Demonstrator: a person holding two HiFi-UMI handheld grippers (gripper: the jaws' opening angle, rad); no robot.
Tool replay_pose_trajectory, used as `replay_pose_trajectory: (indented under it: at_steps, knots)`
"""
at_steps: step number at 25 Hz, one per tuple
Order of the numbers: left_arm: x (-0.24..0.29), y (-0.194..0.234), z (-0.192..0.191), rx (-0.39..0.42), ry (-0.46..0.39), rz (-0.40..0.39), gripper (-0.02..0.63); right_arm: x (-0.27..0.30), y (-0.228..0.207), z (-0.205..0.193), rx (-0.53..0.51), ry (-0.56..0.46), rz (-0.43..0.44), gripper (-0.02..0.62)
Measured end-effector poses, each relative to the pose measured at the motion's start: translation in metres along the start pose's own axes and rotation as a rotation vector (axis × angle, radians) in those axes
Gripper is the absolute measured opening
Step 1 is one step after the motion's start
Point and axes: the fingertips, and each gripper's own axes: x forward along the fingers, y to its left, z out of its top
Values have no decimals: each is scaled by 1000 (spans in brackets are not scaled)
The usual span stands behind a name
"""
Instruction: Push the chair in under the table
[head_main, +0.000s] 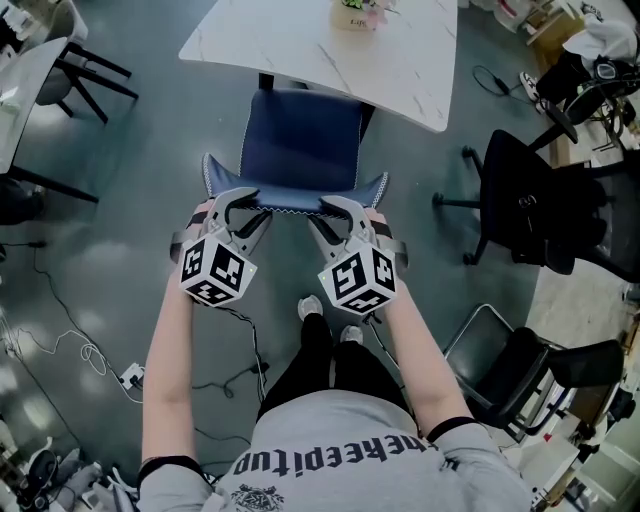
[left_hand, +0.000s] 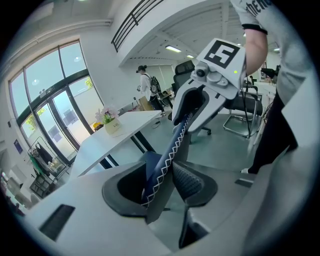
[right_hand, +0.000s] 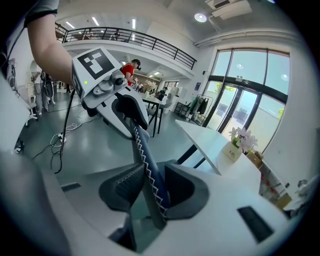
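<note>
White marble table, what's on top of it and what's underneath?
On top: a small pot of pale flowers. Under the near edge of the white marble-look table, the seat front of the dark blue chair disappears; the tabletop hides the rest beneath.

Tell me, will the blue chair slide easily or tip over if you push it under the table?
It will probably slide: the floor looks smooth and shiny. The chair seems fairly light, with a thin backrest. The left gripper and right gripper straddle its top edge, so a push that high might tip it forward a little.
</note>
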Motion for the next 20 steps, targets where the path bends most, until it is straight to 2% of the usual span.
replay_pose_trajectory:
  at_steps: [7,9,12,16,20]
  knots:
    - [-9,1,3,8,-14,44,165,-9,-2,5,37,-21,-21,132]
    - [-17,4,6,-27,-40,70,142,-16,-5,11,67,-54,-39,93]
    - [-27,7,6,-85,-66,141,36,-24,-6,13,102,-78,-50,20]
    - [-36,3,5,-170,-84,174,20,-34,-2,16,139,-105,-19,11]
    - [-47,-7,18,-265,-136,181,15,-47,3,30,223,-186,22,11]
